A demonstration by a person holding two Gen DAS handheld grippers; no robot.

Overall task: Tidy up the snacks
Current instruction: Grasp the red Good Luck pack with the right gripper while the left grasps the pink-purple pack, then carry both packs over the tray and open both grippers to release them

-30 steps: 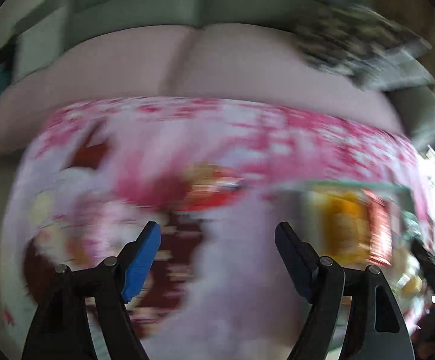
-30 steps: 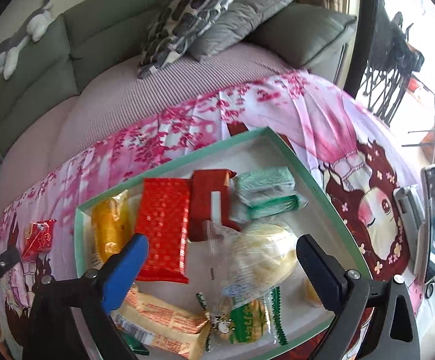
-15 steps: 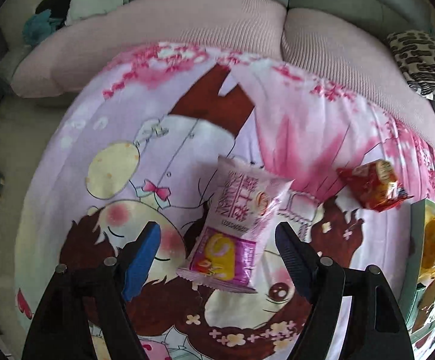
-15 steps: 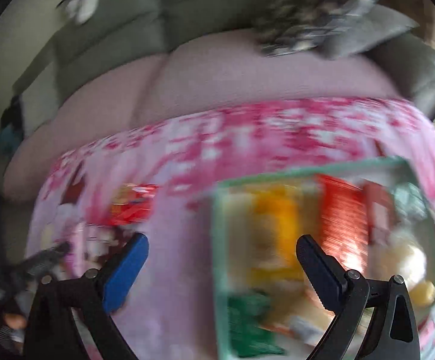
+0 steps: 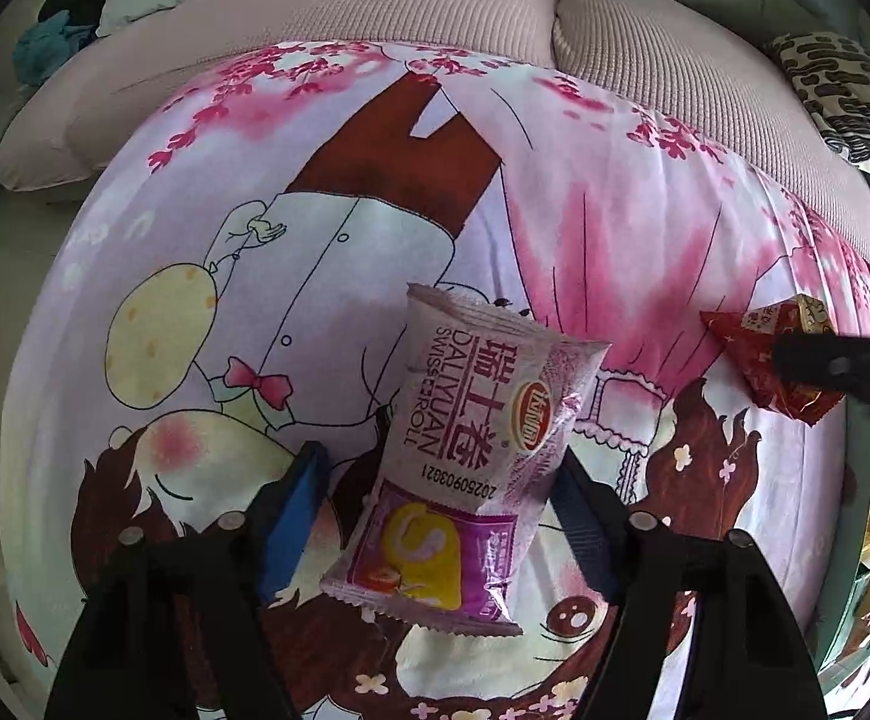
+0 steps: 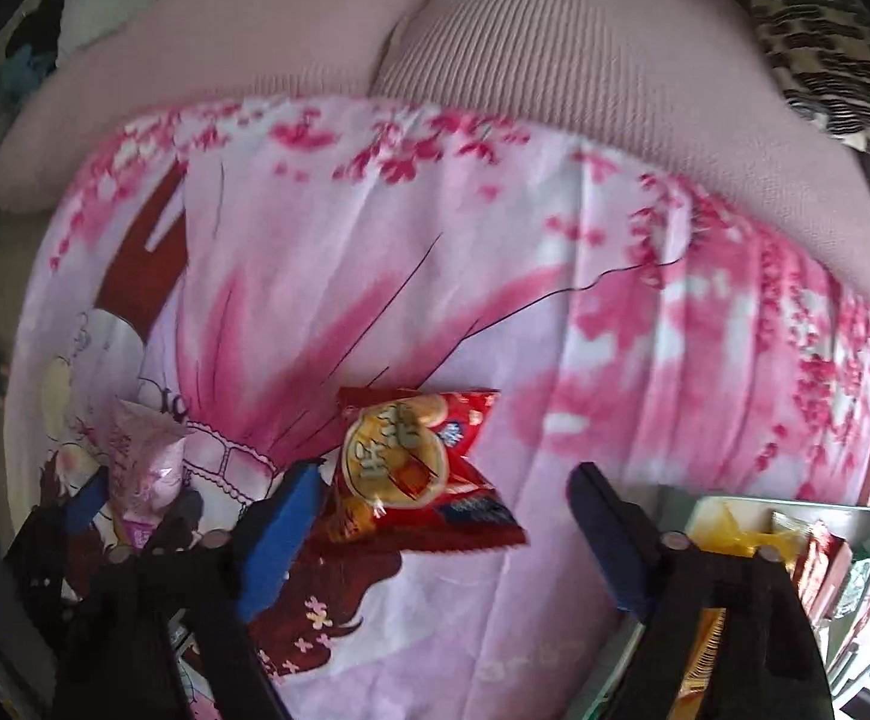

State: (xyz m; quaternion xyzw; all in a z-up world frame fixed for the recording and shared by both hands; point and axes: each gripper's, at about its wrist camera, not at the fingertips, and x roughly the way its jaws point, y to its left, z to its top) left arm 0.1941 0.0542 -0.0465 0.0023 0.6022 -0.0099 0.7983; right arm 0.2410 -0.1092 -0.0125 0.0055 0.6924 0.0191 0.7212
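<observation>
A green tray (image 6: 795, 507) at the surface's right edge holds wrapped snacks, while both released tongs straddle packets: left tongs (image 5: 441, 498) the purple Swiss-roll pack (image 5: 465, 456), right tongs (image 6: 447, 531) the red packet (image 6: 417, 468).

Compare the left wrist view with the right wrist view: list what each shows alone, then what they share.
Left wrist only: the print on the purple Swiss roll packet, lying between the open left tongs, and the cartoon faces on the blanket.

Right wrist only: the front of the red snack packet, between the open right tongs, and several packets in the green tray.

Both: the two packets on the blanket, the pink sofa cushions, the patterned pillow.
</observation>
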